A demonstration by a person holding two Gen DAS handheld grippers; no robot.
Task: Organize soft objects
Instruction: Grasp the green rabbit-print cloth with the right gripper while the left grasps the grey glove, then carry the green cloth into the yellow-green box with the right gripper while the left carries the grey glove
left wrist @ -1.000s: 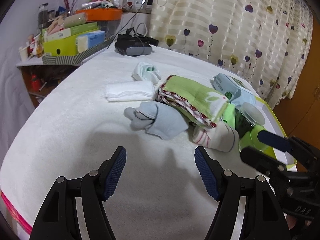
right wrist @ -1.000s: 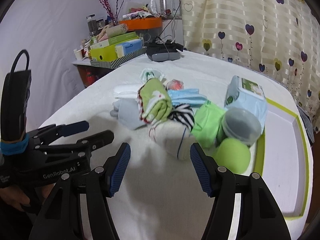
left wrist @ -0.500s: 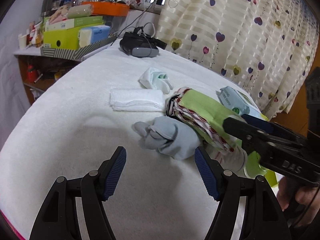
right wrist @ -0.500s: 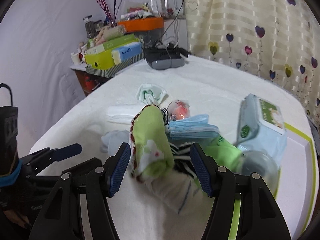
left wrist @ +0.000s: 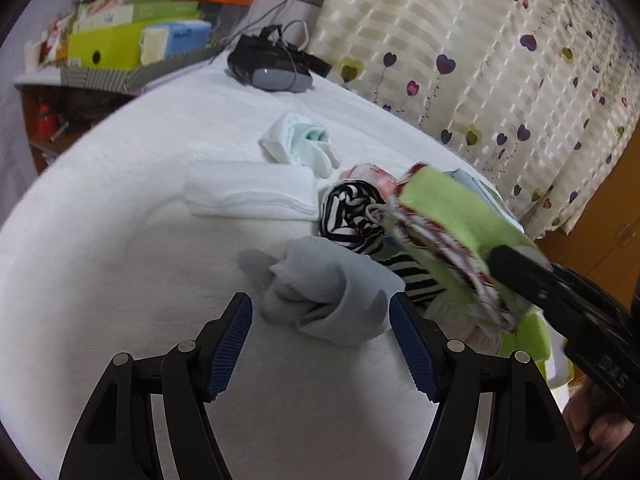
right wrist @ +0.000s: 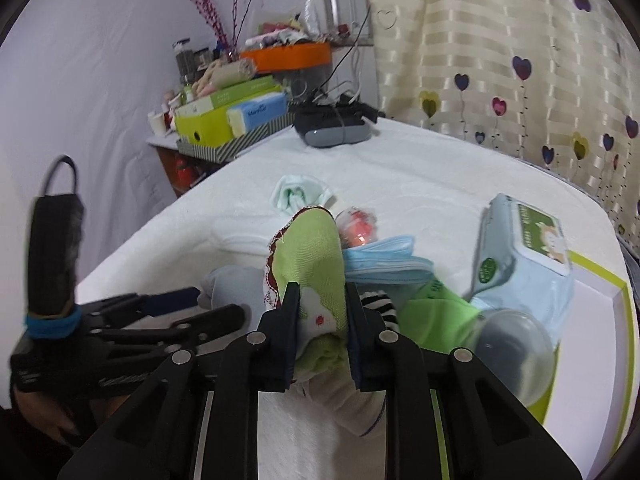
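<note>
Closing on a folded green cloth, the right tool has its two dark pads pressed on the near end of that cloth, which sticks up and forward out of the pile. The cloth has a red and white stitched edge.

The left tool is wide open and holds nothing. Its blue pads stand on either side of a grey sock bundle, with space between each pad and the sock. The grey sock bundle lies on the white bed cover.

Just behind the grey sock bundle is a black and white striped sock. Farther back lies a folded white towel, flat on the cover. Behind the towel is a small mint and white sock bundle.

From the right tool's side, a stack of blue face masks leans against the green cloth. A pack of wet wipes stands to the right, next to a clear round lid and a white tray with a green rim. A pale sock lies under the right tool.

At the far end of the bed sits a black headset. Beside the bed is a shelf full of boxes.
</note>
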